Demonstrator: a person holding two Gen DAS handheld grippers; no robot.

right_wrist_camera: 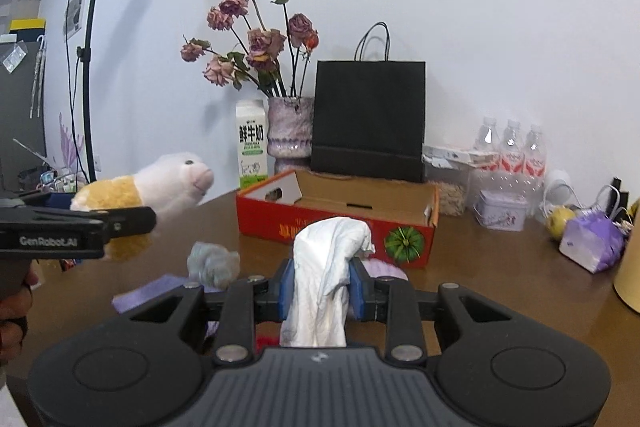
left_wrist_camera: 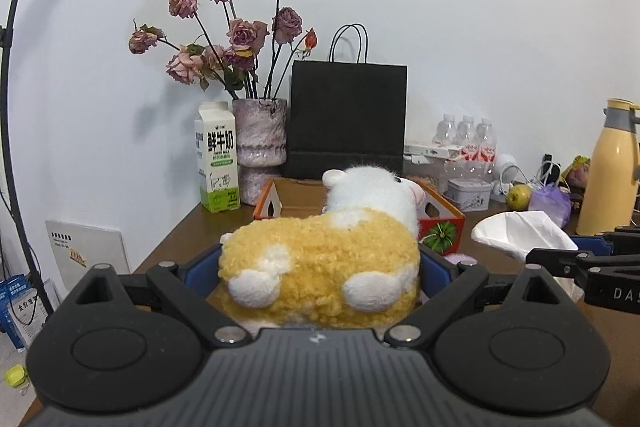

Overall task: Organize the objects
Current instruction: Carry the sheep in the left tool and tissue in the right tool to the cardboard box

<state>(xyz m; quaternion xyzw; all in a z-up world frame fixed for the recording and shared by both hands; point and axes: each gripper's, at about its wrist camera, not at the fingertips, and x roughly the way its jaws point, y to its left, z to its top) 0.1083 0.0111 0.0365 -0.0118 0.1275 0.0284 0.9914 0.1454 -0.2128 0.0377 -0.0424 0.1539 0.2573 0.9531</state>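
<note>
A yellow and white plush sheep (left_wrist_camera: 320, 263) fills my left gripper (left_wrist_camera: 320, 267), whose blue pads press on its flanks; it hangs above the brown table. In the right wrist view the same plush sheep (right_wrist_camera: 152, 187) shows at the left, held by the left gripper (right_wrist_camera: 120, 217). My right gripper (right_wrist_camera: 322, 287) is shut on a crumpled white tissue (right_wrist_camera: 326, 267), which stands up between the pads. The tissue (left_wrist_camera: 520, 231) also shows at the right of the left wrist view. An open red cardboard box (right_wrist_camera: 336, 227) lies just beyond both grippers.
Along the wall stand a milk carton (right_wrist_camera: 252, 143), a vase of dried roses (right_wrist_camera: 290, 131), a black paper bag (right_wrist_camera: 368, 115) and water bottles (right_wrist_camera: 512, 151). A crumpled grey wad (right_wrist_camera: 214, 263) and purple cloth (right_wrist_camera: 160, 291) lie on the table (right_wrist_camera: 500, 279). A yellow flask (left_wrist_camera: 608, 167) stands far right.
</note>
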